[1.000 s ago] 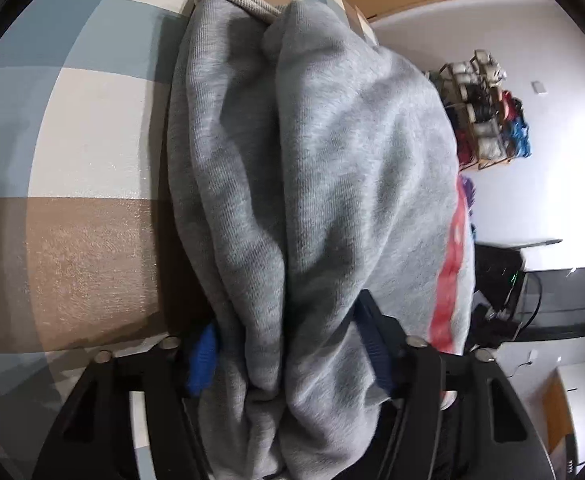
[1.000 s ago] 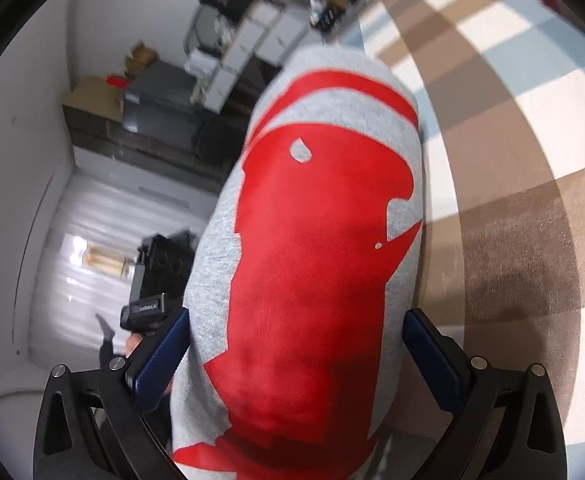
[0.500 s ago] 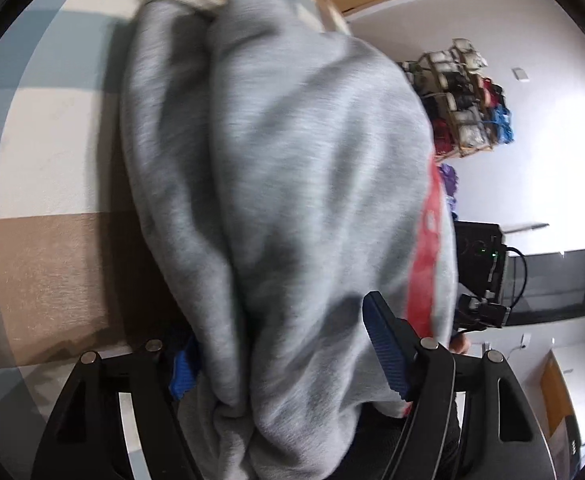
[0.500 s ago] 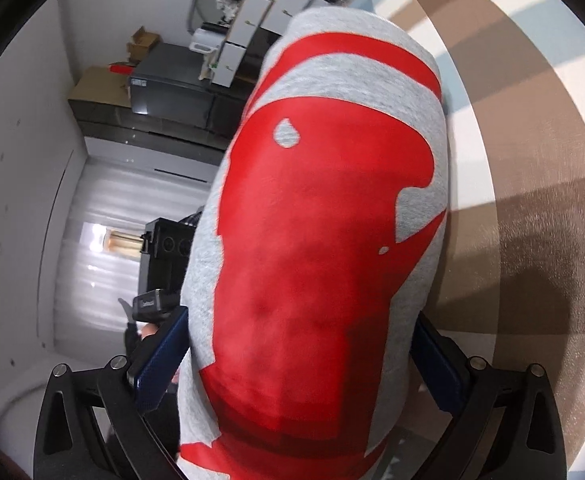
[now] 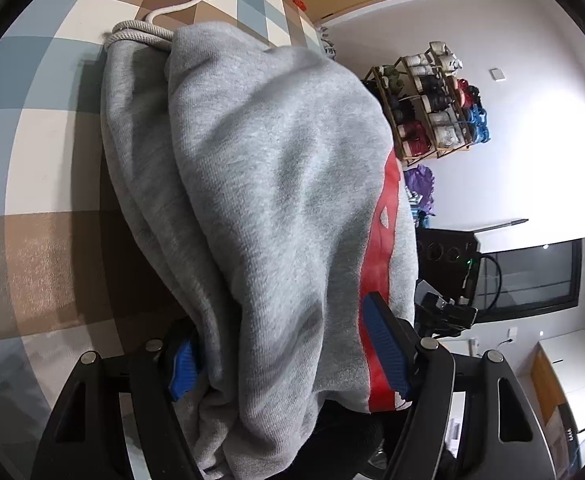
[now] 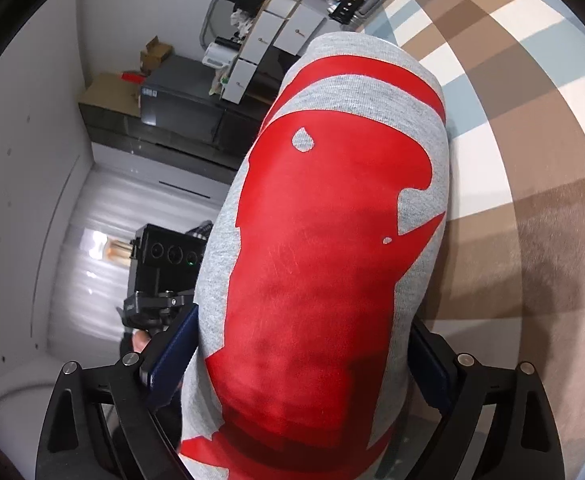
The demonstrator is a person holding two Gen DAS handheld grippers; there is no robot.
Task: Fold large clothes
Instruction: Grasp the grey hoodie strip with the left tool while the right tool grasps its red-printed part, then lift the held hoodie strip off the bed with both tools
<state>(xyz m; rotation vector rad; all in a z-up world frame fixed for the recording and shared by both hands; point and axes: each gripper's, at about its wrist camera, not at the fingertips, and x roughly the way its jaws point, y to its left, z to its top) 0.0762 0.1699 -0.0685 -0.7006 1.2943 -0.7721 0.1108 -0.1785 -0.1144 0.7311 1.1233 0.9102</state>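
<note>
Sweatshirt [image 5: 276, 208] in grey fleece, folded into a thick bundle, fills both of our wrist views, its long axis running straight away from each camera along the line of the fingers. Seen from our left gripper [image 5: 288, 364], the bundle reaches from between the blue pads up towards a looped white drawstring [image 5: 148, 32] at its far end, which lies on the checked rug [image 5: 32, 152] of brown, cream and pale blue. A strip of the red print [image 5: 384, 220] shows along the bundle's right edge. Our left gripper is clamped on the bunched fabric, the pads pressing it from both sides. From our right gripper [image 6: 304, 360], the same garment [image 6: 424, 280] shows its printed face, a large red graphic [image 6: 324, 248] covering most of the cloth, its far end rounded over above the rug [image 6: 532, 160]. Here the jaws have just been closing with the bundle between them, and both blue pads now sit against its flanks, gripping it at nearly full spread. A shoe rack [image 5: 432, 104] stands against the white wall beyond.
</note>
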